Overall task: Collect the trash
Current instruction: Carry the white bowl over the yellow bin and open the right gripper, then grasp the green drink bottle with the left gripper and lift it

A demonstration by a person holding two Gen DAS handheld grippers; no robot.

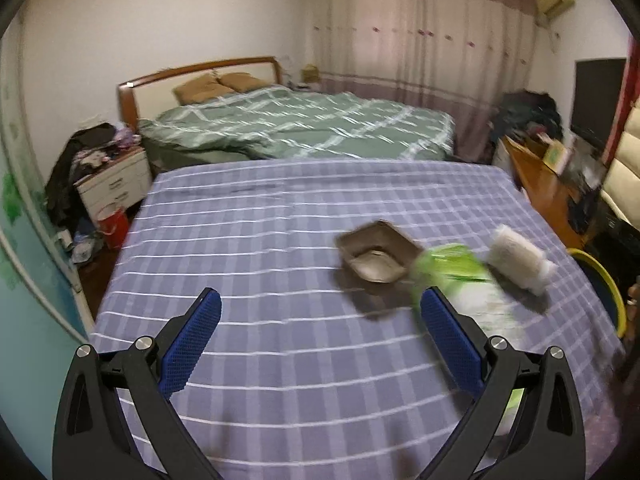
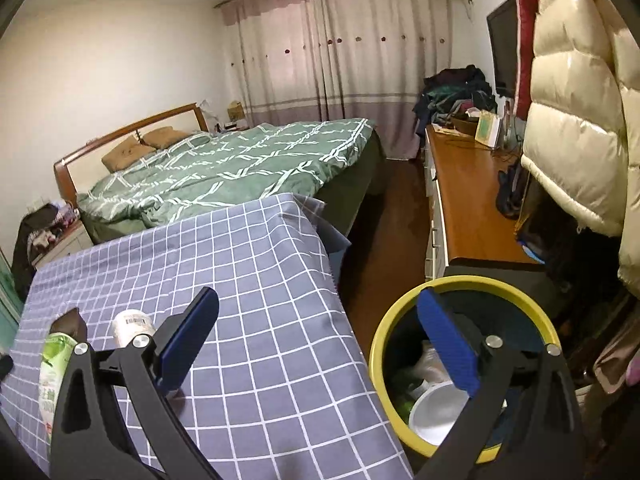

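On the blue checked tablecloth (image 1: pixel 280 240) lie a brown foil tray (image 1: pixel 376 252), a green and white wrapper (image 1: pixel 452 272) and a white packet (image 1: pixel 520 258), all to the right of my left gripper (image 1: pixel 320 320), which is open and holds nothing. My right gripper (image 2: pixel 320 320) is open and empty, straddling the table's right edge and the yellow-rimmed bin (image 2: pixel 464 360). The bin holds a white bowl (image 2: pixel 436 408) and other scraps. In the right wrist view the green wrapper (image 2: pixel 56 360), the white packet (image 2: pixel 132 326) and the brown tray (image 2: pixel 70 322) sit at the far left.
A bed with a green quilt (image 2: pixel 224 168) stands behind the table. A wooden desk (image 2: pixel 468 200) runs along the right wall, with a cream padded jacket (image 2: pixel 580 120) hanging beside it. A nightstand (image 1: pixel 116 188) and a red bucket (image 1: pixel 114 226) stand at the left.
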